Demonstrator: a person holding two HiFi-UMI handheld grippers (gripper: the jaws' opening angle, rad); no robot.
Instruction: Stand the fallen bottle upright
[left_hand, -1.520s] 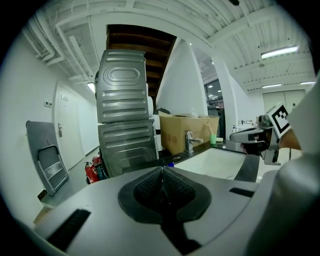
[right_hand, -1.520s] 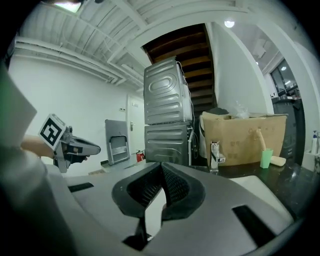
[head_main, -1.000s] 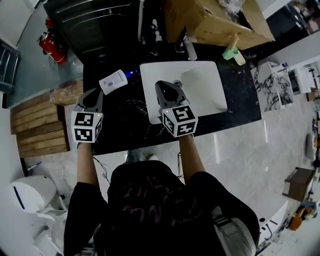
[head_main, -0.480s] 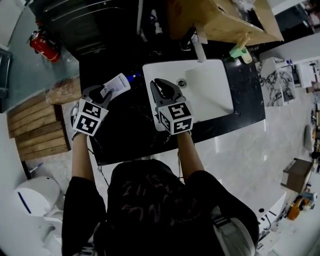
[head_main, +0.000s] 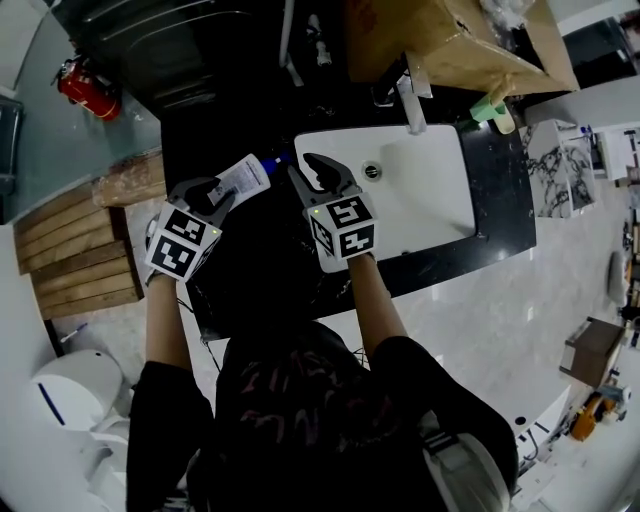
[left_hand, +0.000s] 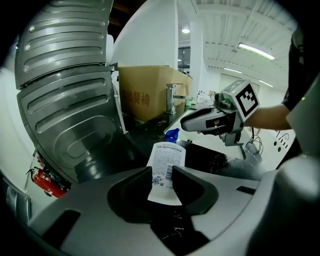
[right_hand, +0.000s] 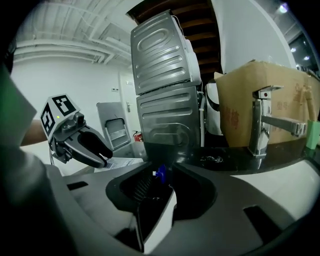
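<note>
A white bottle (head_main: 243, 180) with a printed label and a blue cap (head_main: 278, 158) lies on its side on the black counter (head_main: 260, 260). My left gripper (head_main: 208, 192) is open, and the bottle's base (left_hand: 165, 170) lies between its fingers without being pressed. The cap (left_hand: 172, 135) points away from it. My right gripper (head_main: 308, 172) hovers at the sink's left edge, just right of the cap. Its jaws are opening with nothing between them. In the right gripper view the blue cap (right_hand: 160, 173) shows a little ahead of the gap, with the left gripper (right_hand: 97, 150) beyond.
A white sink (head_main: 430, 190) with a chrome faucet (head_main: 412, 100) lies right of the bottle. A cardboard box (head_main: 450, 40) stands behind it. A ribbed metal appliance (left_hand: 70, 100) rises behind the counter. A red fire extinguisher (head_main: 80, 85) and wooden pallets (head_main: 70, 250) are on the floor at left.
Both grippers have opened. The left came down and forward until the bottle's base lay between its fingers. The right moved left from over the sink toward the cap.
</note>
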